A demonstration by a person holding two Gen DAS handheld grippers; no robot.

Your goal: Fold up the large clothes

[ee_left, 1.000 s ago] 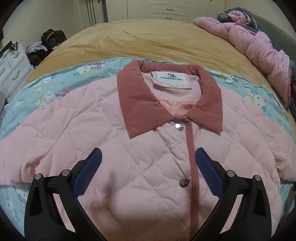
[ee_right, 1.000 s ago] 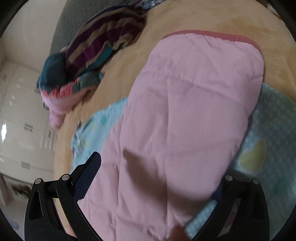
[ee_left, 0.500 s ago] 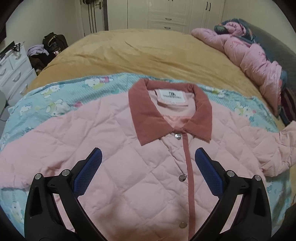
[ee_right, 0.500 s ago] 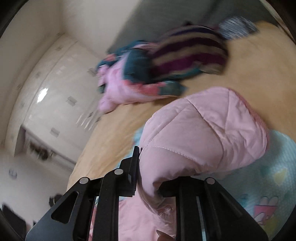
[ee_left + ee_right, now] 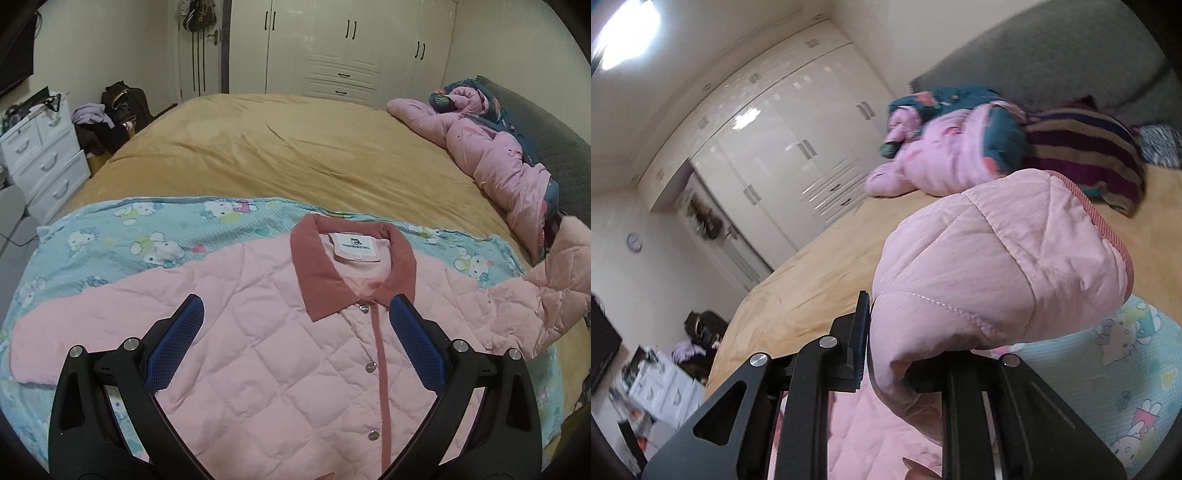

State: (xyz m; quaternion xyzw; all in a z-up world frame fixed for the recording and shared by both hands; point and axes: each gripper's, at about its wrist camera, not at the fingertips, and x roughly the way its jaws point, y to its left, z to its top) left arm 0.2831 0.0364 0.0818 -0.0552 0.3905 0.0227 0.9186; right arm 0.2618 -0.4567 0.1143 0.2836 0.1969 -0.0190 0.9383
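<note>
Both grippers are on the pink quilted jacket (image 5: 266, 332): our right gripper (image 5: 890, 354) is clamped tight on its sleeve (image 5: 993, 266), our left gripper (image 5: 295, 332) hangs wide open above its chest, holding nothing.
Nearest us, the jacket lies buttoned and face up on the cartoon-print blanket (image 5: 122, 240), collar (image 5: 317, 273) toward the far side. We judge the sleeve fold is in hand: we should carry the lifted cuff across the jacket's front placket, keep the grip firm, and lay it flat without dragging the body. Beyond the jacket, left, a white drawer unit (image 5: 40, 155) stands shut; farther beyond, the wardrobe (image 5: 354, 48) is closed, contents unseen.
</note>
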